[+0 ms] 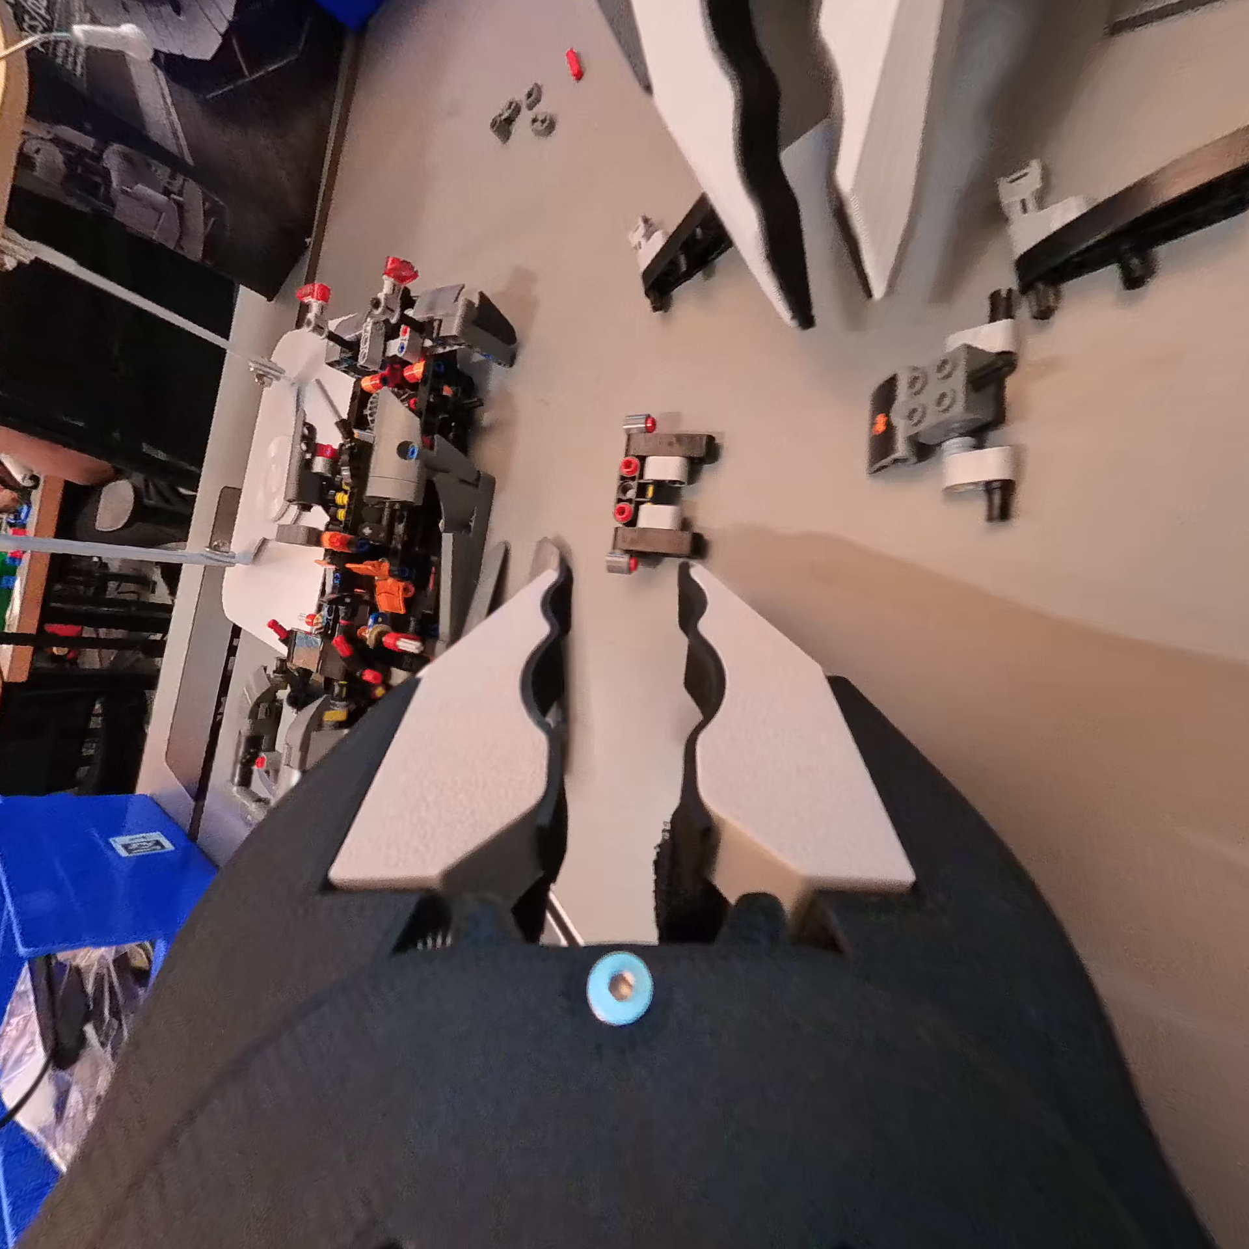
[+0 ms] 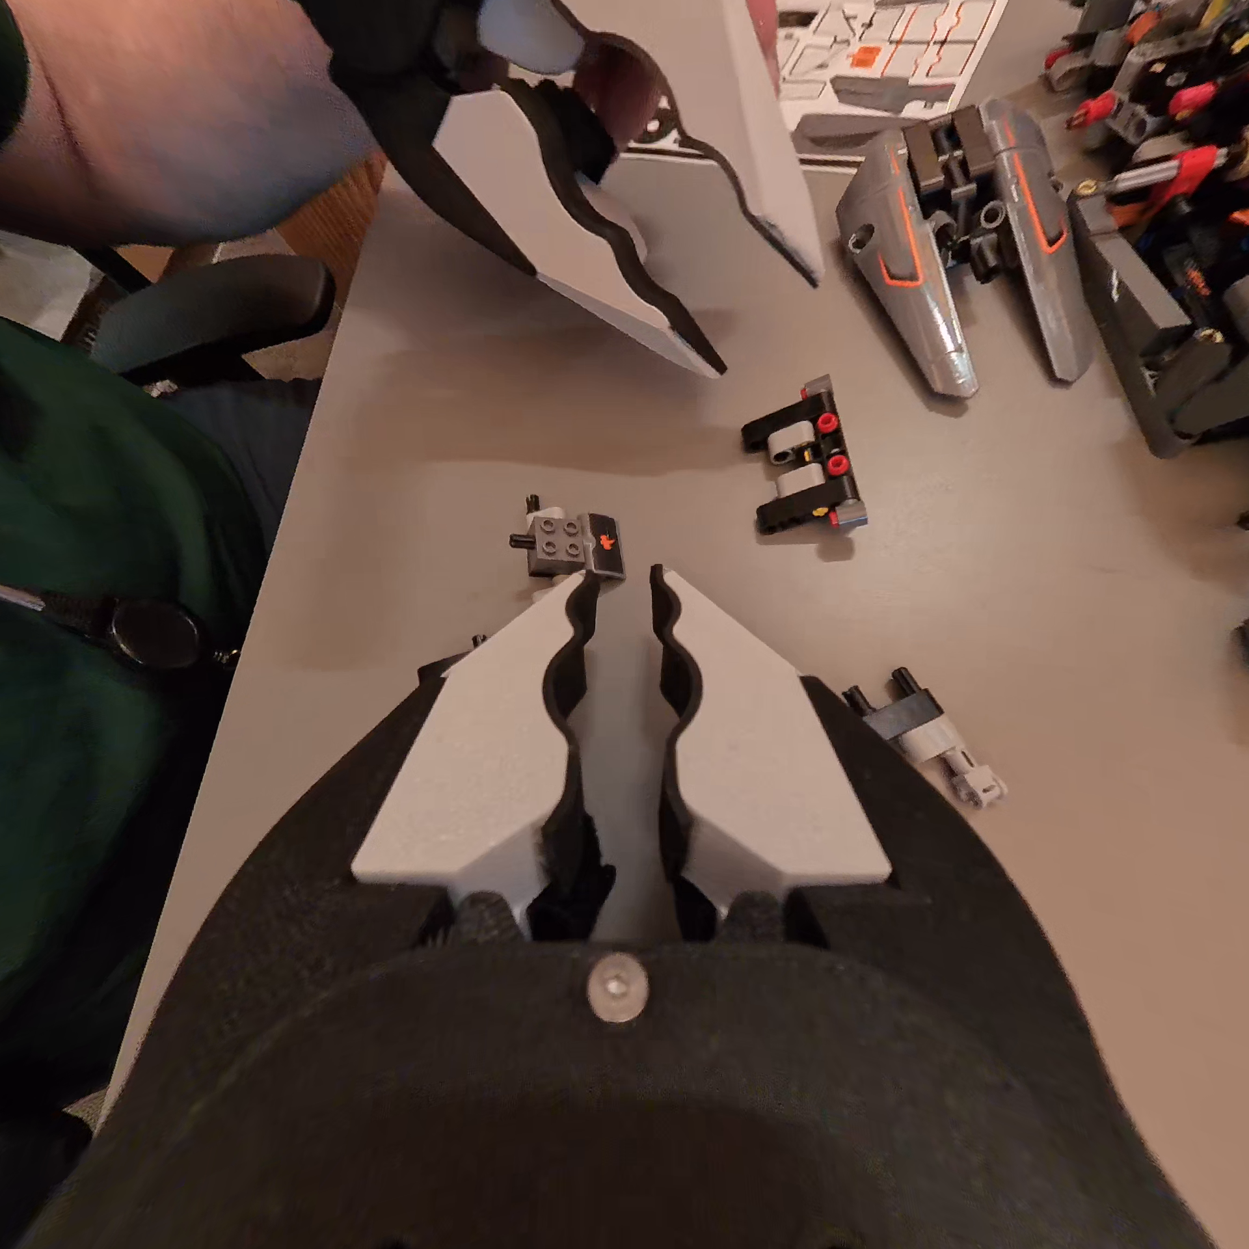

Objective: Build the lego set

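Note:
My left gripper (image 1: 622,574) is open and empty, just above the table. Right in front of its tips lies a small black frame with red pins and white connectors (image 1: 659,493), which also shows in the right wrist view (image 2: 804,459). My right gripper (image 2: 625,581) is open and empty. Its left fingertip is close to a dark grey studded block assembly with black pins (image 2: 574,544), which also shows in the left wrist view (image 1: 939,412). Each gripper shows in the other's view: the right (image 1: 838,304) and the left (image 2: 764,324).
The large partly built model (image 1: 385,507) stands to the left. A grey twin-panel assembly with orange stripes (image 2: 960,250), a small pin piece (image 2: 926,737) and an instruction booklet (image 2: 878,54) lie around. Small grey parts (image 1: 524,111) lie far off. The table edge (image 2: 317,473) and a person are at the left. The left gripper's tips are roughly 9 cm from the right gripper's. The small pin piece (image 2: 926,737) sits 8 cm or so from the ends of my right fingers. The left camera catches it too, in the left wrist view (image 1: 655,245).

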The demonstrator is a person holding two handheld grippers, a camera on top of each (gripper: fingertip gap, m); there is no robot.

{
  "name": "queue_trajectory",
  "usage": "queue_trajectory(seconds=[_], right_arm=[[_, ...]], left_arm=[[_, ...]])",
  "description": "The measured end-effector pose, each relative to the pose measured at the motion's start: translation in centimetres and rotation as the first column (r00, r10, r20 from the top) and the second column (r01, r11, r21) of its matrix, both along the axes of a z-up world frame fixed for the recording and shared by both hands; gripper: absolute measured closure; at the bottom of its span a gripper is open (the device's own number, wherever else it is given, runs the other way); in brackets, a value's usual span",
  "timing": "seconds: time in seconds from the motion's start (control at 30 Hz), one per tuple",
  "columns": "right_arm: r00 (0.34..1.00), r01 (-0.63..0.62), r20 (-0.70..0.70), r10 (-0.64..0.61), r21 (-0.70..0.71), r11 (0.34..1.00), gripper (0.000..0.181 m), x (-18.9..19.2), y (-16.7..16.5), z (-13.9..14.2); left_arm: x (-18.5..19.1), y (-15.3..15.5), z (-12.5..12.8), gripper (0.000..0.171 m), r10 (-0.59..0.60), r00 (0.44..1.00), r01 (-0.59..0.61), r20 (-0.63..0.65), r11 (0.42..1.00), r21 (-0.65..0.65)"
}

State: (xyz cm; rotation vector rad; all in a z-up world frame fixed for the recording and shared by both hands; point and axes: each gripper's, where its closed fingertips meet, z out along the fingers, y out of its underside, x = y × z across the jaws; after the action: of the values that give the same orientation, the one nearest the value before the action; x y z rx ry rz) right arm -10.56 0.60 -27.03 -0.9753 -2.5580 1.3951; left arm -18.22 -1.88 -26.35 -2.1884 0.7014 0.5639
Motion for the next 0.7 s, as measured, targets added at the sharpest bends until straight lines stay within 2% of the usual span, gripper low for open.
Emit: queue_trajectory(seconds=[0.27,0.7], right_arm=[[0.999,0.004,-0.032,-0.004,-0.007,1.000,0.167,-0.1,0.5,0.4],[0.998,0.020,-0.059,-0.019,0.014,1.000,0.167,-0.3,1.2,0.6]], left_arm=[[-0.6,1.0,-0.6,0.136,-0.021,0.999,0.022,0.046,0.999,-0.030],[-0.5,0.1,-1.6,0.135,-0.012,0.996,0.019,0.087,0.997,-0.079]])
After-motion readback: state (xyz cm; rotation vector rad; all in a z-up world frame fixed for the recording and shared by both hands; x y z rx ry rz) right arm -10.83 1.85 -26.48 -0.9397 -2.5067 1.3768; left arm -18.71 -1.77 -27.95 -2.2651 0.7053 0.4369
